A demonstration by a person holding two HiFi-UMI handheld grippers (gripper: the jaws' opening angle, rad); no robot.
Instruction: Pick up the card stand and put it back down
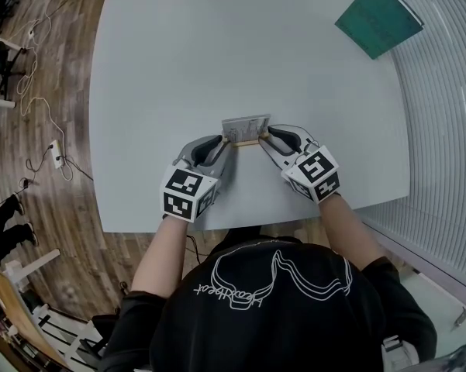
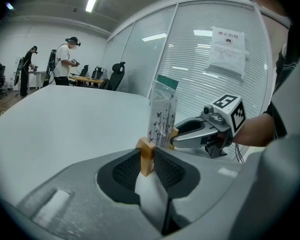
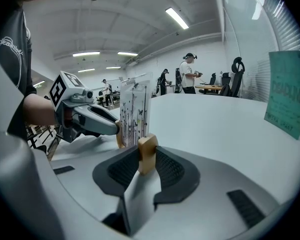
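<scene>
Text on green sign (image 1: 378,19) was unreadable; card stand (image 1: 246,129), wood base plus butterfly-print card, was pinched at both ends by left gripper (image 1: 226,141) and right gripper (image 1: 268,136)

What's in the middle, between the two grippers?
The card stand: the left gripper and right gripper each pinch one end of its wooden base. The head view shows it best.

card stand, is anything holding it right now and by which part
Both grippers hold the card stand by its wooden base: left gripper on its left end, right gripper on its right end.
</scene>
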